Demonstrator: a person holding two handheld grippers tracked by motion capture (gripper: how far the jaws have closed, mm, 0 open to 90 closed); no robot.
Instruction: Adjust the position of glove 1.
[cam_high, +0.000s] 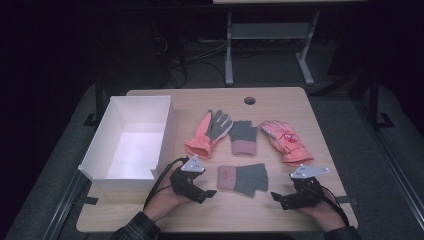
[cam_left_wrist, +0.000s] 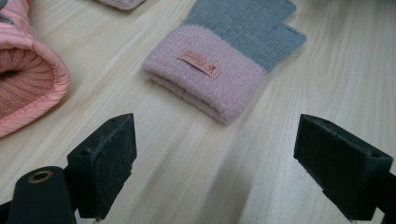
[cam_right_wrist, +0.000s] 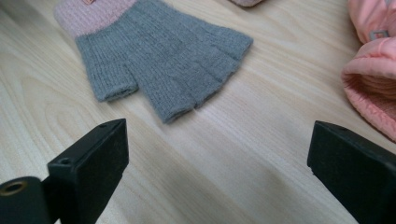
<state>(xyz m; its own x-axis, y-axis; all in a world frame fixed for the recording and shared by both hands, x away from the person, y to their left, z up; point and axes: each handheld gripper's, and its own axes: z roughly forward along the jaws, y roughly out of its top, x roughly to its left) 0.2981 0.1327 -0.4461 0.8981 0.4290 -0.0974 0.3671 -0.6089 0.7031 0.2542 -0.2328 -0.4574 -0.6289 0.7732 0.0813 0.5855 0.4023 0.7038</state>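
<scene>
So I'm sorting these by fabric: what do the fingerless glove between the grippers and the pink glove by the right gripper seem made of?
Fingerless glove: soft fuzzy knit, likely wool or acrylic; ribbed stitches, pink cuff with small tag. Pink glove: smooth, slightly shiny shell, probably synthetic, with ribbed knit inside the cuff.

A white box (cam_high: 131, 142) sits open at the table's (cam_high: 280, 97) left edge. Toward the far edge lie a pink and grey glove (cam_high: 207, 132), a knitted grey fingerless glove (cam_high: 244, 137) beside it, and a pink padded glove (cam_high: 286, 140) near the right edge.
</scene>
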